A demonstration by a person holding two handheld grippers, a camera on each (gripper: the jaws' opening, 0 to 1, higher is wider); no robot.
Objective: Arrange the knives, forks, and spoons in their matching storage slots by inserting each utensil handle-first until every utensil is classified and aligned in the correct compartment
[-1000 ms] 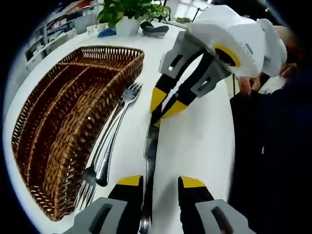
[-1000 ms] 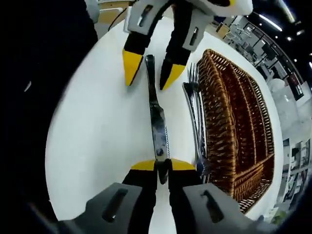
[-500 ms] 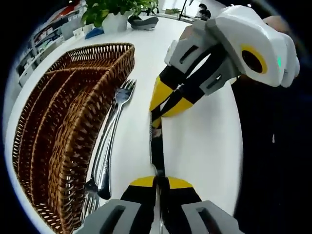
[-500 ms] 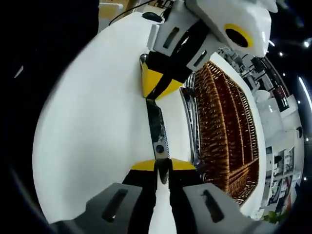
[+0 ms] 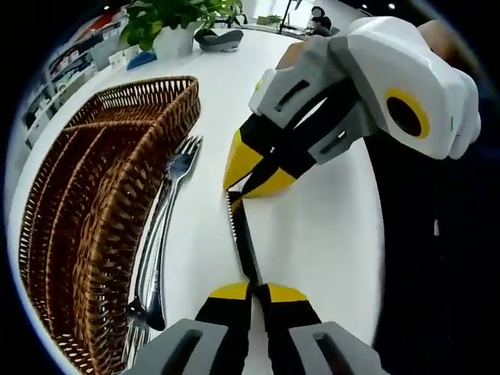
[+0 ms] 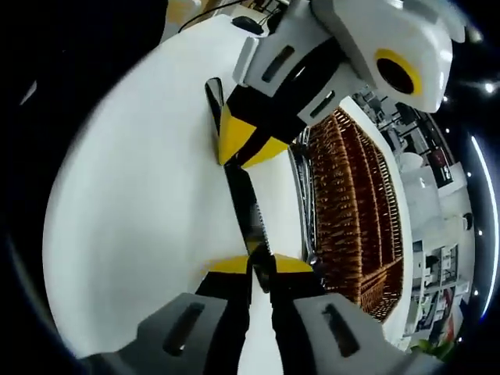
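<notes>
knife (image 5: 243, 238) pinched at both ends over white table (image 5: 328, 226): left gripper (image 5: 250, 291) and right gripper (image 6: 259, 264) both clamped on it; forks (image 5: 160, 223) beside wicker tray (image 5: 86, 211).

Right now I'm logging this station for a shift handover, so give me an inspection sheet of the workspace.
Surface: white table, bare around the job's things.
Job's things: knife held between the two grippers, one at each end; forks lying on the table beside the wicker tray; the tray compartments in sight hold nothing.
Clutter: potted plant and a dark object at the table's far end.
Grippers: left gripper shut on the knife; right gripper shut on the knife.
Cables: a dark cable at the table's far edge in the right gripper view.
Surroundings: shelving beyond the table; a person's dark clothing beside it.
</notes>
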